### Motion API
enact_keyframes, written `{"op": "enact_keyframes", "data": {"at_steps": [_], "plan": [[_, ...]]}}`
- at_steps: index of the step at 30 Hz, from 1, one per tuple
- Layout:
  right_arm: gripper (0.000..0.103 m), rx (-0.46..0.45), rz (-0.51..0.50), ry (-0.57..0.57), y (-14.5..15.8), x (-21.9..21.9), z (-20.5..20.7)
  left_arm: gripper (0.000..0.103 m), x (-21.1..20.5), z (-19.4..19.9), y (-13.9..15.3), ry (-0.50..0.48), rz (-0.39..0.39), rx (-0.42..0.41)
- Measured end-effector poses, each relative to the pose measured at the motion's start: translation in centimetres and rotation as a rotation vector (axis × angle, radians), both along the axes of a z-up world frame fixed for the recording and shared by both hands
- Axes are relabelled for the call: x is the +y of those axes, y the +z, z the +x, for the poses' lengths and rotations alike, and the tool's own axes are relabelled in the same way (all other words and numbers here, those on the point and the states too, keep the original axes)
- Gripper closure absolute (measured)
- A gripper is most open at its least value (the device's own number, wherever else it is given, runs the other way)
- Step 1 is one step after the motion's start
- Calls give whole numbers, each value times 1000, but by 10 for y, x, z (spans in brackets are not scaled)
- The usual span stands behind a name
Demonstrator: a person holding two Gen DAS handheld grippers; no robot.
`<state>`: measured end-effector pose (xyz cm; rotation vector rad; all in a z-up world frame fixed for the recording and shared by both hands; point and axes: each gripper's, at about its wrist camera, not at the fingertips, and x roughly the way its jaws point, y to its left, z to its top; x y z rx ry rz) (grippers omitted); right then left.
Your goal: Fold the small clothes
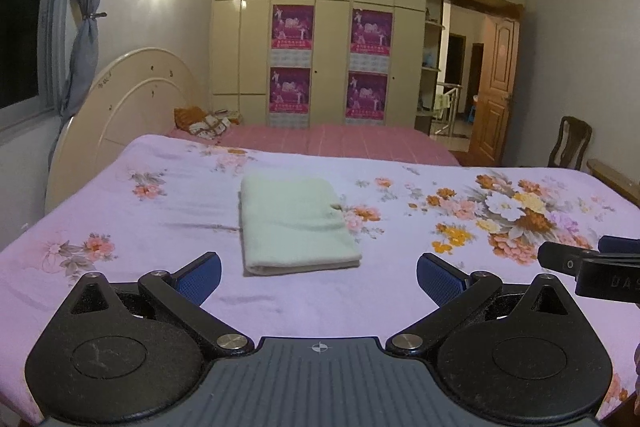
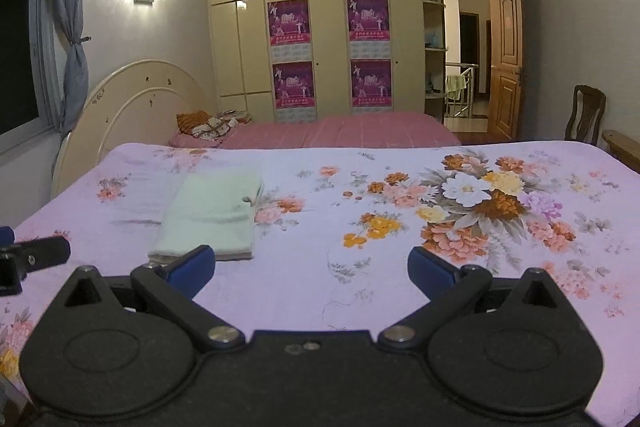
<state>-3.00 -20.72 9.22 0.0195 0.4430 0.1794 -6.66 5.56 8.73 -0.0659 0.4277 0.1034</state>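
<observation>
While the pale green cloth [image 1: 298, 223] lies folded flat on the floral bedspread [image 1: 460, 287], just ahead of the left claw [image 1: 319, 277], both claws are held wide open and nothing is gripped. The right claw [image 2: 311, 269] is positioned to the cloth's right. If a further fold is attempted, only the top layer may be pinched, and the stacked layers could be dragged apart on the soft bedding.
</observation>
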Motion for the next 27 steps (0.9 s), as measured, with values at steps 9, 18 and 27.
{"op": "enact_keyframes", "data": {"at_steps": [9,18,27], "plan": [[1,-9,-12,17,2,2,0,0,-6,-1,-1,4,-3,-7],[1,-10,-12,16,1,2,-2,0,-10,-3,-3,2,-2,-10],[1,-17,-19,14,2,3,-3,0,-10,-2,-2,-8,-2,-24]]}}
